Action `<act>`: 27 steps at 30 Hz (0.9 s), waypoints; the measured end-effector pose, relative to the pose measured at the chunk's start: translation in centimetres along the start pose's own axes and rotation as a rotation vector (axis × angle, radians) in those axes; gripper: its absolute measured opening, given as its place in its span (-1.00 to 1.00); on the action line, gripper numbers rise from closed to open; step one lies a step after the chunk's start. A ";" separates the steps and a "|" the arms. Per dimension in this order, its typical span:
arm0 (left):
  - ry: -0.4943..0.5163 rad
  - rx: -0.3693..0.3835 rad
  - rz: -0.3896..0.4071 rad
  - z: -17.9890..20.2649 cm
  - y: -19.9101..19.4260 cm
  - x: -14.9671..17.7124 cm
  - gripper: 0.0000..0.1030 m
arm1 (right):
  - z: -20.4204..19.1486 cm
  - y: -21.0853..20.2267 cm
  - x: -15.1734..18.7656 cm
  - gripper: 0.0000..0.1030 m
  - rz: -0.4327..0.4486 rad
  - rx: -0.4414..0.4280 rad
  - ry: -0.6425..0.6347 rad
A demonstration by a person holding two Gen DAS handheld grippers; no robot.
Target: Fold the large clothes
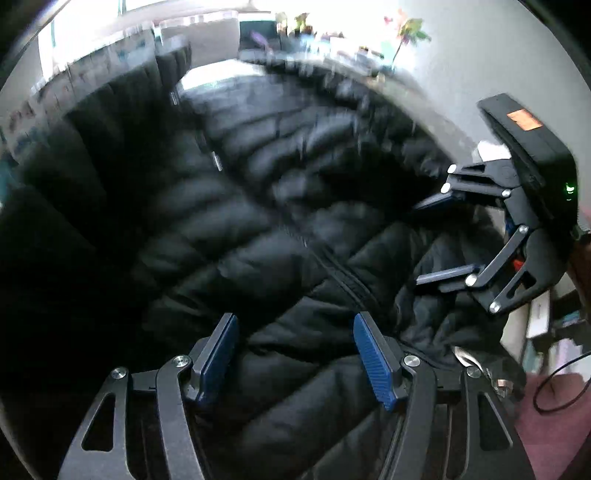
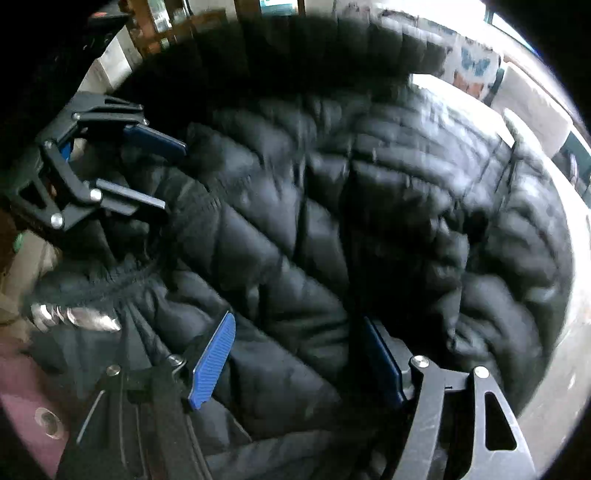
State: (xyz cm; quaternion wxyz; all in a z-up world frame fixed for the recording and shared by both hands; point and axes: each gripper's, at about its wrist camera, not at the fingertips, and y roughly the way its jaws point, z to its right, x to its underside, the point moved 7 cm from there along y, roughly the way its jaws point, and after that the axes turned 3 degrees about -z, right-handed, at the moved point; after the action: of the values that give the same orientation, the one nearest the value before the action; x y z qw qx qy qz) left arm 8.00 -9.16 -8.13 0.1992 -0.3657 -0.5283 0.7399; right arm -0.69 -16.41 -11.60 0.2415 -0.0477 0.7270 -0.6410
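The black quilted jacket [image 1: 258,229] lies spread over the surface, filling both views; the left gripper [image 1: 295,354] and right gripper [image 2: 299,358] hang just above its near edge, jaws released and empty, likely poised to pinch the fabric for a fold.

The black quilted puffer jacket [image 1: 258,229] covers nearly the whole table, leaving only a bare pale strip along the table's [image 2: 554,369] edge on the right of the right wrist view. Above the jacket both the left gripper [image 1: 295,354] and right gripper [image 2: 295,354] hang with jaws apart and nothing between them. A row of potted plants [image 1: 406,33] and small clutter crowds the far edge.
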 end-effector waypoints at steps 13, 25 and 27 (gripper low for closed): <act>-0.045 0.007 0.058 -1.7 -2.0 -5.8 0.33 | 6.1 -5.5 -5.8 0.49 0.140 0.036 0.109; -0.231 -0.131 0.052 -10.6 2.5 -13.6 0.33 | 15.1 1.7 -12.7 0.49 0.089 0.057 0.335; -0.280 -0.206 0.068 -13.0 1.9 -13.9 0.33 | 17.0 1.8 -12.8 0.49 0.077 0.098 0.368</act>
State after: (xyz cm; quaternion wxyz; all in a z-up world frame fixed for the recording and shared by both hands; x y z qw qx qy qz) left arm 27.05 -11.06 -7.53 0.0601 -0.2951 -0.6111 0.7320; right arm 17.99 -26.73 -10.68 0.1308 0.1101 0.7282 -0.6636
